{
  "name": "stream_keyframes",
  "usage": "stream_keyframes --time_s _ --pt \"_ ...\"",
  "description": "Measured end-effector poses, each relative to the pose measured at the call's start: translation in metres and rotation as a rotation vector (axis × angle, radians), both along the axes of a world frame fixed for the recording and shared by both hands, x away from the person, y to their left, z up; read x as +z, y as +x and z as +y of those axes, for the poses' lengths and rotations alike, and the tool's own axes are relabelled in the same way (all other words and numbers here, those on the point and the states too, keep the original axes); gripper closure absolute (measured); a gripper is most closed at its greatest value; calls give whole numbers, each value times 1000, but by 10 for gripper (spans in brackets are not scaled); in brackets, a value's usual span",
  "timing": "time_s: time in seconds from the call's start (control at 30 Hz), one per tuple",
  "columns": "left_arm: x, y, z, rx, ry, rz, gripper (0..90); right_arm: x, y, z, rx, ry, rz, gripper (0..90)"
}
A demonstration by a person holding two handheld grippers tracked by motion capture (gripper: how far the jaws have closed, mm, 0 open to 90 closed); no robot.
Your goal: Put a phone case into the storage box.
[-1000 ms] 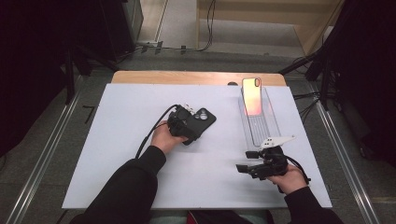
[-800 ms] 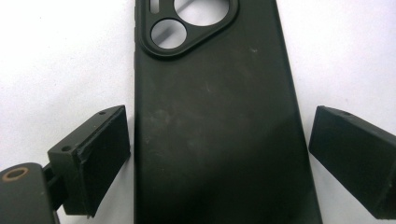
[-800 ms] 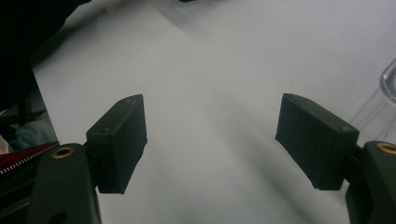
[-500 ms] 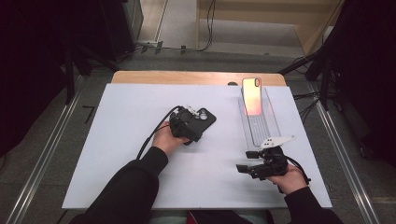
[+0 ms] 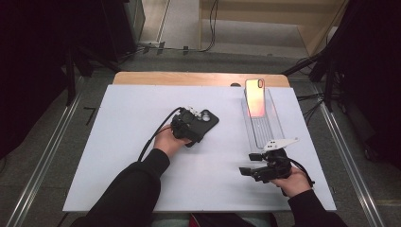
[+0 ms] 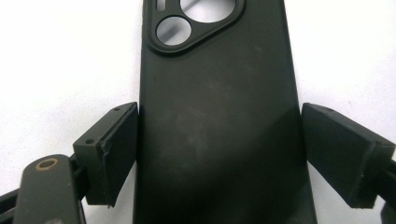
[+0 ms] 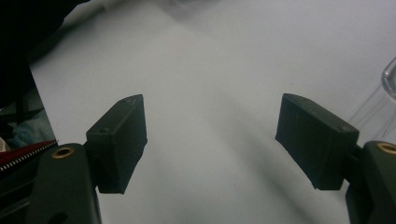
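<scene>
R gripper [image 5: 246,170] sits nearest, at about 5 o'clock on the white table [image 5: 118,179], parked low w/ jaws spread wide and nothing between them; in the right gripper view its pads [image 7: 119,140] frame bare tabletop. Prob just waiting off to the side so it stays clear of the work.

L gripper [image 6: 219,154] is mid-table, near 11 o'clock from the R one, laid over the black phone case [image 6: 215,116]. Case lies flat, back up, camera cutout pointing away from the hand. Jaws straddle its long sides and have just been closing in: one pad [image 6: 114,149] looks to meet the edge, the other pad [image 6: 334,149] shows a sliver of gap, so not clamped yet. Straddling the narrow width makes sense, that's the span the jaws can take.

Farthest, at 1 o'clock, a clear tray [image 5: 265,130] runs toward the far edge w/ an orange phone [image 5: 255,97] propped upright in it, back facing the person. Likely stood there so it's easy to reach for fitting into the case.
</scene>
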State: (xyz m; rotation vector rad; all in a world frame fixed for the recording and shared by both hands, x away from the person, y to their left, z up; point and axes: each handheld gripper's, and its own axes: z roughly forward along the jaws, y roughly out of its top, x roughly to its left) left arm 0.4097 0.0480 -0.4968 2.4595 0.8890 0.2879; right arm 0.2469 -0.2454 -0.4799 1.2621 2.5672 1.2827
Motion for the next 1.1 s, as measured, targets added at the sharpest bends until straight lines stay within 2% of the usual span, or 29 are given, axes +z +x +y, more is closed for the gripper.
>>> stream_keyframes --time_s 0.43,0.6,0.63,0.83,0.9,1.1 --pt "5 2 4 -3 -26 27 162 0 1 -1 -2 1 3 227" --pt "17 0 5 -18 -57 23 162 0 1 0 1 2 -6 227" --pt "20 -1 5 -24 -49 15 161 0 0 0 1 2 -11 227" --pt "39 -5 10 -16 -113 14 161 -1 1 1 -3 -6 6 215" --pt "44 -6 13 -17 -135 26 161 -3 1 1 -8 -14 10 212" --pt "55 -12 19 -25 -165 40 161 1 -1 2 -21 14 -36 210"
